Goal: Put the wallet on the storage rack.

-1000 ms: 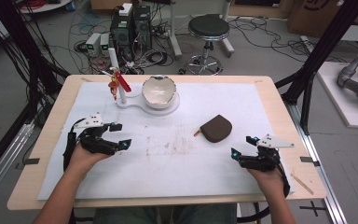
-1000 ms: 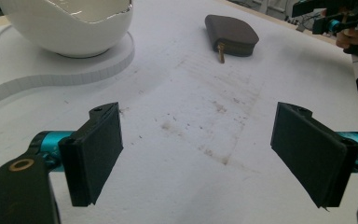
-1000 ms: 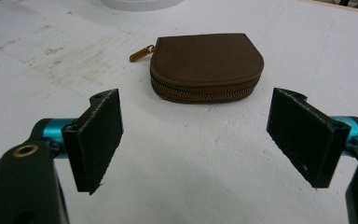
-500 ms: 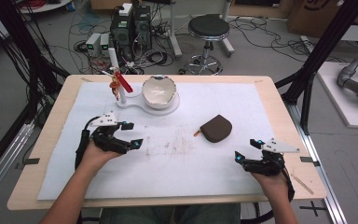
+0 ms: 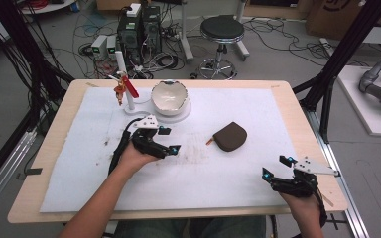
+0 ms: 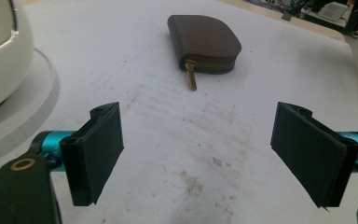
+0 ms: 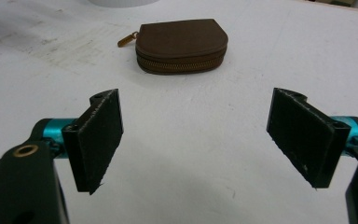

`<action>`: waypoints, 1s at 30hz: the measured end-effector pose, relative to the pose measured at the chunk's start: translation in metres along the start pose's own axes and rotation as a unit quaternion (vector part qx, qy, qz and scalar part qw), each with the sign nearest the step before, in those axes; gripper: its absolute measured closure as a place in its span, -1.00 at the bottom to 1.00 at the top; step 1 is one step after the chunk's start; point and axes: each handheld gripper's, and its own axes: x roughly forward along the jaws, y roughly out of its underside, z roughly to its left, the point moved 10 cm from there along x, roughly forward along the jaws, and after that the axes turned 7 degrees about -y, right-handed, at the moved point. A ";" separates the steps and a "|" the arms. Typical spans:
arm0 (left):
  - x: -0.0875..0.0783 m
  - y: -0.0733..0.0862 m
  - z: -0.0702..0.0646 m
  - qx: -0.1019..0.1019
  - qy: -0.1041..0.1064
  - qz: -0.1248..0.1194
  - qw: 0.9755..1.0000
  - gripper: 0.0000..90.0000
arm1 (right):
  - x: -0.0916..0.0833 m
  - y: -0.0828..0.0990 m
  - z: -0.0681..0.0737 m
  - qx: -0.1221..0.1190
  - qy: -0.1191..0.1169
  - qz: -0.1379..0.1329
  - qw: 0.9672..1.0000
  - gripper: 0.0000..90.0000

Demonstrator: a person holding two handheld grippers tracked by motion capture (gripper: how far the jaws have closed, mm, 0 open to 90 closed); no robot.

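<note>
A small brown zip pouch lies flat on the white sheet right of centre, its brass zip pull pointing left. The left gripper view looks at the pouch from its zip-pull end; in the right gripper view the pouch lies ahead with its zipped edge facing me. My left gripper hovers open just left of the pouch, nothing between its jaws. My right gripper stands open near the table's front right, well short of the pouch.
A white bowl sits on a round white base at the back centre, close behind my left gripper. A white post with a red clip stands to its left. The white sheet covers most of the wooden table.
My left gripper has moved right and forward, from the table's left side to just left of the pouch. My right gripper has shifted slightly toward the front right edge.
</note>
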 end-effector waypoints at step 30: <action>0.122 -0.019 -0.022 0.036 0.023 0.091 0.995 -0.49 | -0.014 0.010 0.000 0.002 0.007 0.003 1.000 -0.59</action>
